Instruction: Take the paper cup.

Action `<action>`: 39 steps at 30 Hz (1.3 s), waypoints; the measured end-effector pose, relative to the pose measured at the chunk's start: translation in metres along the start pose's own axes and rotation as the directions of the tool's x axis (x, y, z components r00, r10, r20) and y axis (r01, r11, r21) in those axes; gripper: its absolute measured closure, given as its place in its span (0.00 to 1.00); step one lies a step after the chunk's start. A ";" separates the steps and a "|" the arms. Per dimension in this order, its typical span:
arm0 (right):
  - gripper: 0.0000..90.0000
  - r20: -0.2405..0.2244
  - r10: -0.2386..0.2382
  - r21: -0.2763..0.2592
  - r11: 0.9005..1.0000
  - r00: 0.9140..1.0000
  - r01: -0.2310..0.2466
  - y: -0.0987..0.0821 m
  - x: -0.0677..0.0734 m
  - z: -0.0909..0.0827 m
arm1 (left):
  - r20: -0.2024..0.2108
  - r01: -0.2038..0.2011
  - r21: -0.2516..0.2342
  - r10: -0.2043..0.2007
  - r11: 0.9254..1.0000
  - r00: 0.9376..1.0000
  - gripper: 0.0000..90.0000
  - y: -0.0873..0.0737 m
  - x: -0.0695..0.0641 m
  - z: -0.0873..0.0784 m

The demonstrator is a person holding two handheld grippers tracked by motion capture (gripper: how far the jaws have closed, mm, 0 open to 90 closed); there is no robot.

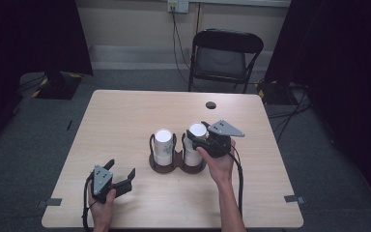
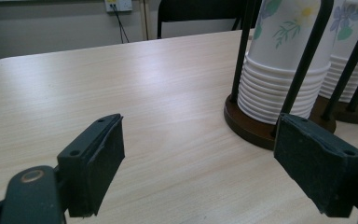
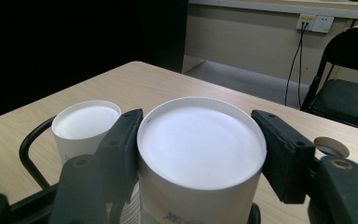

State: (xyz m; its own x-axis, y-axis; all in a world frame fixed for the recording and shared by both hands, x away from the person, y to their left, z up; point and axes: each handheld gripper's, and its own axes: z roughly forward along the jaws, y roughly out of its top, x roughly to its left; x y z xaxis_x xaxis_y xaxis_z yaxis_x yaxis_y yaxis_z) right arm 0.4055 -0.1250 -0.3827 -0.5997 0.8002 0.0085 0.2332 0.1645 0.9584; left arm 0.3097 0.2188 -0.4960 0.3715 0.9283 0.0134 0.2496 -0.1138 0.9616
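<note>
The worktop [image 1: 125, 121] carries a dark two-ring cup holder [image 1: 177, 166] near its centre. In the holder's three-o'clock ring stands the right cup stack [image 1: 196, 140]; the right gripper [image 1: 204, 137] pinches its top cup. At seven o'clock, the left gripper [image 1: 122, 172] rests with fingers spread.

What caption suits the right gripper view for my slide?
Right gripper shut on the top upturned paper cup of one stack.

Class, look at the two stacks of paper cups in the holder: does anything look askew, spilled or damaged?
Nothing stands out. Both cup stacks stand upright, upside down, in the holder; the right gripper grips the right stack's top cup.
</note>
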 end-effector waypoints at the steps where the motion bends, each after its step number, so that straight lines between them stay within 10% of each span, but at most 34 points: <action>1: 0.41 -0.001 0.002 -0.003 1.000 1.000 -0.002 0.000 0.000 -0.001 | -0.004 0.001 -0.001 -0.001 1.000 1.000 0.18 0.000 0.000 0.000; 39: 0.41 -0.001 0.019 -0.059 0.998 1.000 -0.019 0.018 0.000 -0.014 | 0.025 0.057 -0.016 -0.057 0.998 0.998 0.17 -0.001 0.006 -0.003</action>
State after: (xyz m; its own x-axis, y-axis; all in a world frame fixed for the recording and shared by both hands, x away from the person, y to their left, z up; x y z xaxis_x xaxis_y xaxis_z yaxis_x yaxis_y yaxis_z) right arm 0.3993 -0.1299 -0.3612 -0.5957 0.8027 0.0271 0.1990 0.1147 0.9733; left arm 0.3089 0.2258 -0.4964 0.3793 0.9240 -0.0480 0.2560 -0.0549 0.9651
